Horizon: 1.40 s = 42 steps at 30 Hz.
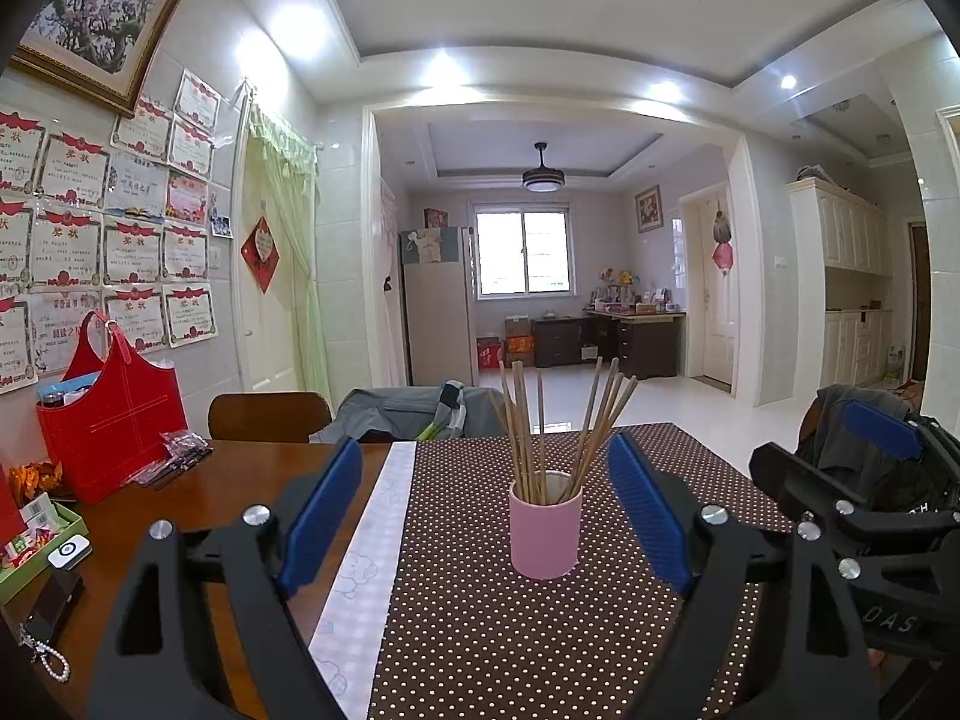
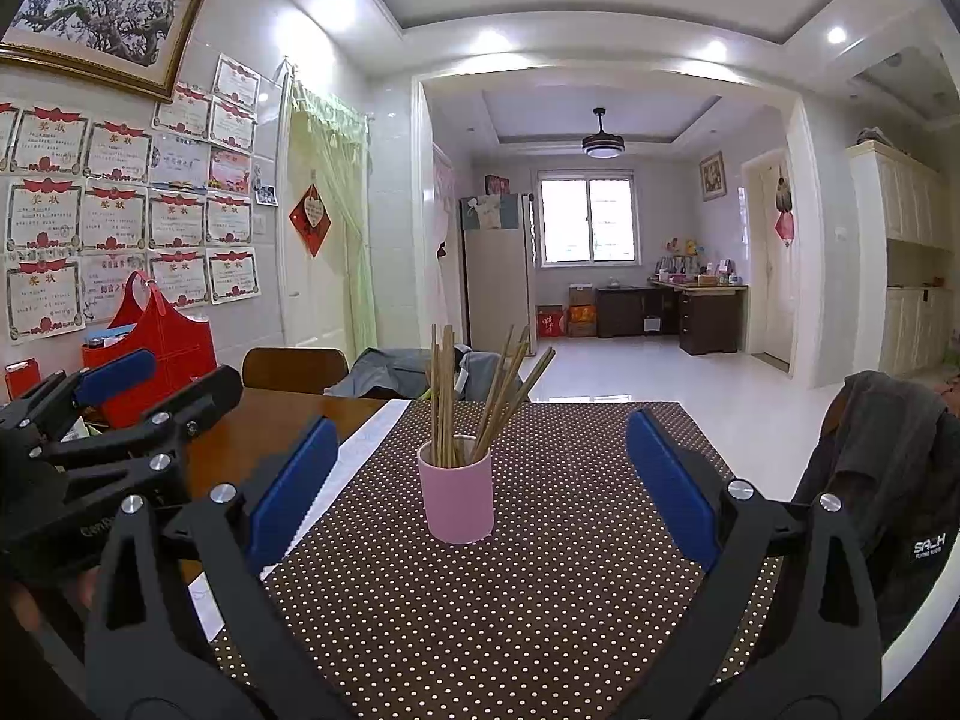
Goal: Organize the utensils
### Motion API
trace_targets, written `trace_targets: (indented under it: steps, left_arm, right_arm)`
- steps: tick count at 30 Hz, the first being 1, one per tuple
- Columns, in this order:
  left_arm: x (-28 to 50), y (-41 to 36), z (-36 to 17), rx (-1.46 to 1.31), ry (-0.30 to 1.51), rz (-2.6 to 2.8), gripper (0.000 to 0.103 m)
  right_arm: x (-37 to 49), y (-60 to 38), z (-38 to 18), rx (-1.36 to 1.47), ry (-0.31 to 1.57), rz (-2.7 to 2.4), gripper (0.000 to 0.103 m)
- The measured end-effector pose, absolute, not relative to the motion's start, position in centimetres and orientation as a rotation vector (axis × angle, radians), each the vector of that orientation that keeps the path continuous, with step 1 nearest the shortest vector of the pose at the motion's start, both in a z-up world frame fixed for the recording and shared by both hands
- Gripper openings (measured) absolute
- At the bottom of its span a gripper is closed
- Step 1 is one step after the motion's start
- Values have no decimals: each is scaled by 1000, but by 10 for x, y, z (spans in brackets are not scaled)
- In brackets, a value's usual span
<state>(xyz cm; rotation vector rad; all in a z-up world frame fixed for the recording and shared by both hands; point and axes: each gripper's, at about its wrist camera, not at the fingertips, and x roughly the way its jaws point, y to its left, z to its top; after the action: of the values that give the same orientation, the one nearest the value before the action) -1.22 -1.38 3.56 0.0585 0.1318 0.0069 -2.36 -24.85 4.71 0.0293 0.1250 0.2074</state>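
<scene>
Centre frame: we judge the chopsticks point(image 1: 543, 432) light, stiff and slippery in their pink cup point(image 1: 545, 531); grip mid-shaft. Left gripper point(image 1: 486, 510) and right gripper point(image 2: 480, 480) both gape, empty.

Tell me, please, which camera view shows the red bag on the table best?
The left wrist view: the red bag shows whole, handle to base, on the wooden table. In the right wrist view the left gripper hides the bag's lower part.

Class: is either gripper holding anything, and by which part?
Nothing is held. Left gripper and right gripper are open, short of the cup of chopsticks.
</scene>
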Motion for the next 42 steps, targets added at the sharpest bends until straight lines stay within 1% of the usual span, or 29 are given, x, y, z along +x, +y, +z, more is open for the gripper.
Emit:
trace_targets:
  steps: [42]
  left_arm:
    - [-12,-7,36,58,148,8,82]
  right_arm:
    - [-21,-249,44,48,155,216,95]
